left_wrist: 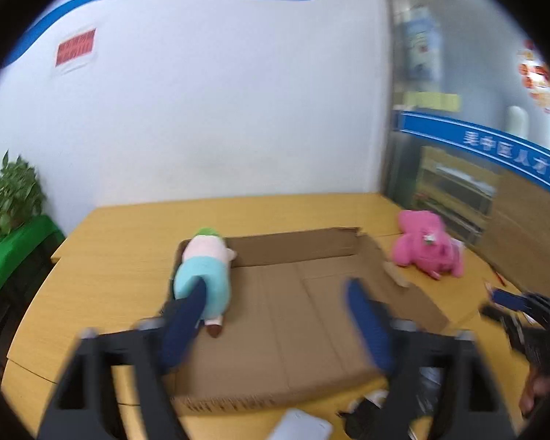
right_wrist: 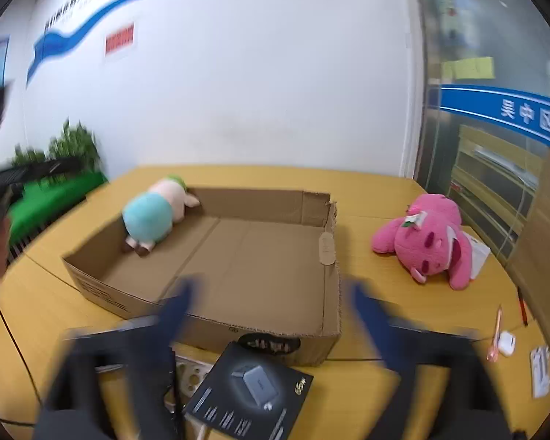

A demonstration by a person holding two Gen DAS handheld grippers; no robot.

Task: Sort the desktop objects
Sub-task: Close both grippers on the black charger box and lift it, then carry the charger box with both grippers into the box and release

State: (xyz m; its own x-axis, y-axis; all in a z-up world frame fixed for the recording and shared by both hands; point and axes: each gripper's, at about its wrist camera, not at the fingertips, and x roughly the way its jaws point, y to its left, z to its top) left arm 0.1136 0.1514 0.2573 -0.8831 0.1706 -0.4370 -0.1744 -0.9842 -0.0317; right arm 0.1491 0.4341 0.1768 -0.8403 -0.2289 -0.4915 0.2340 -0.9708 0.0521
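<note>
A shallow open cardboard box (left_wrist: 311, 330) (right_wrist: 260, 256) lies on the yellow table. A plush in teal, pink and green (left_wrist: 203, 275) (right_wrist: 154, 216) lies in the box's far left corner. A pink plush (left_wrist: 427, 244) (right_wrist: 429, 242) lies on the table to the right of the box. My left gripper (left_wrist: 275, 293) is open and empty above the box, its left finger just in front of the teal plush. My right gripper (right_wrist: 271, 293) is open and empty above the box's near wall. The views are motion-blurred.
A dark boxed product (right_wrist: 249, 396) lies at the box's near side. A white earbud case (right_wrist: 506, 343), a pink pen (right_wrist: 495, 333) and a small white packet (right_wrist: 541, 370) lie at the right. A green-covered stand with a plant (left_wrist: 11, 220) is left of the table.
</note>
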